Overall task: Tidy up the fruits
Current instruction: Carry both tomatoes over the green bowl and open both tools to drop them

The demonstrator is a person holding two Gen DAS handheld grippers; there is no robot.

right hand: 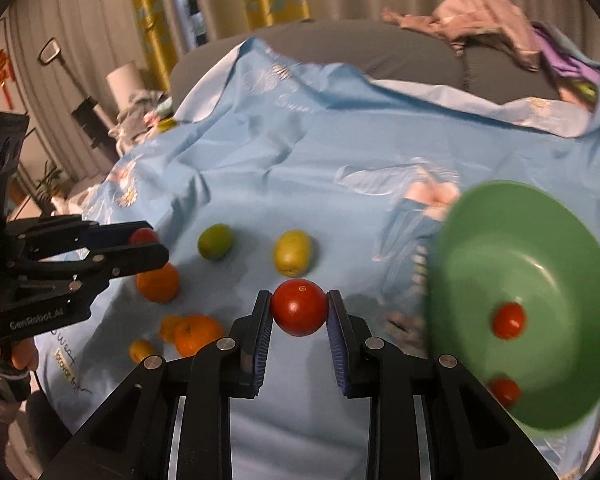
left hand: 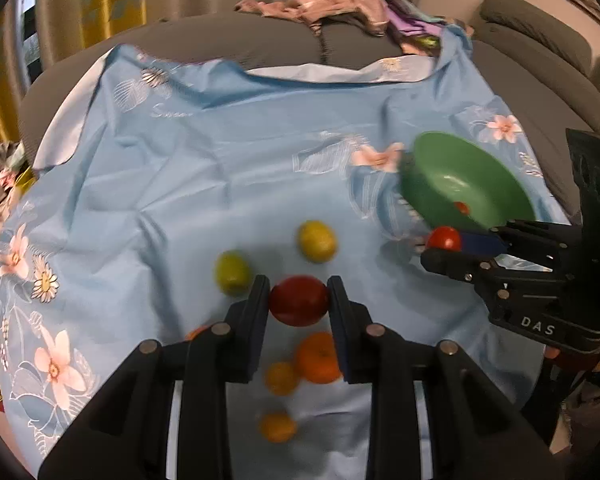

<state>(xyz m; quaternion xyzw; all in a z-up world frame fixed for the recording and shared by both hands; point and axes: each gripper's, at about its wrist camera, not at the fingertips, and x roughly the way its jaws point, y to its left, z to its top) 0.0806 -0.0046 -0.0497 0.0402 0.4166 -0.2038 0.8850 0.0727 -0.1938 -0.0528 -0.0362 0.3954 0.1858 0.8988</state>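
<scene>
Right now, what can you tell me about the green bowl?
The green bowl is round, wide and shallow, looks like smooth glossy plastic, and sits on the blue floral cloth, appearing tilted in these fisheye views. Two small red tomatoes lie inside it. Its edges are motion-blurred. Neither hand-held gripper touches it, as far as the views show.

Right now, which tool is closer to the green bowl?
Right. The right tool, holding a tomato, is just beside the bowl; the left tool sits farther off, over the oranges.
</scene>
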